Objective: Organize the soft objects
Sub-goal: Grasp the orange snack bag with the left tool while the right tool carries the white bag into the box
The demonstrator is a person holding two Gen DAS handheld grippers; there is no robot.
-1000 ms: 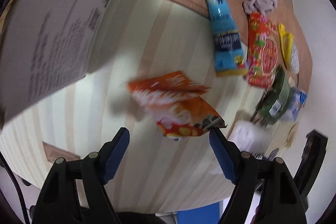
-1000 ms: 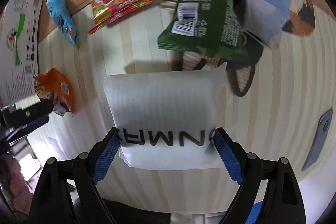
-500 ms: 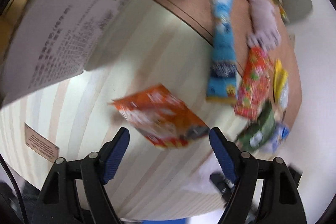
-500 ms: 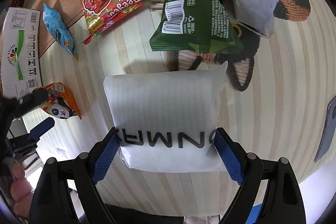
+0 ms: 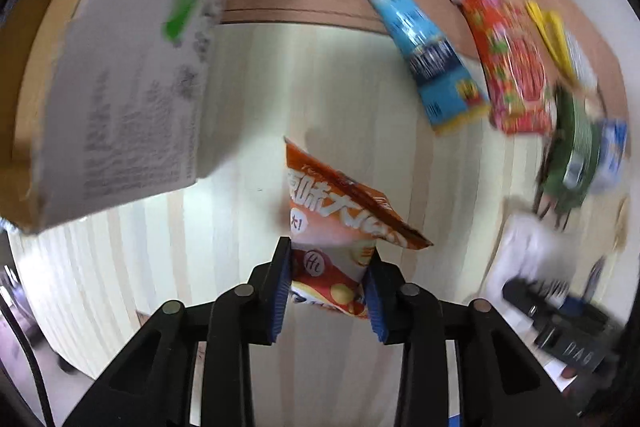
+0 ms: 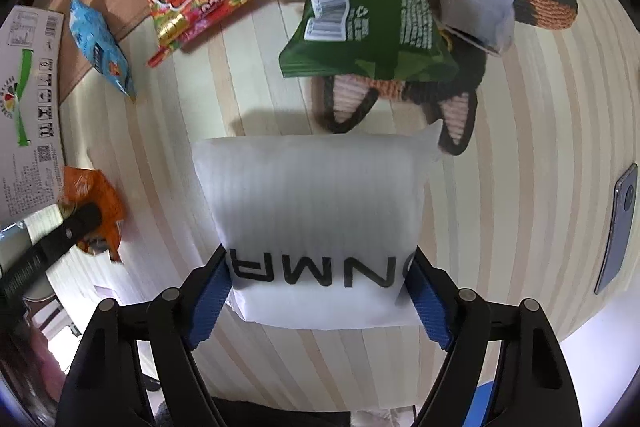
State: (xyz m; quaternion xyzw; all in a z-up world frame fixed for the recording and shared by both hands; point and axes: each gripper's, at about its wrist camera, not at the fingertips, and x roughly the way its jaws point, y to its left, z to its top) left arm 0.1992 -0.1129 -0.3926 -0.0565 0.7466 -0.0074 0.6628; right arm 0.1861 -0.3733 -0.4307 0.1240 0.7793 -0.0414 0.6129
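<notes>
Now the left gripper (image 5: pixel 328 277) has the orange snack bag (image 5: pixel 340 223) pinched.

Low in the centre of the left wrist view its jaws, spread on either side of the bag a second ago, have just closed on it, so one soft item looks ready to move. Rightward, the right gripper (image 6: pixel 320 283) has narrowed slightly around the white foam pouch (image 6: pixel 312 211), pads at both edges; a firm grip I cannot confirm.
</notes>
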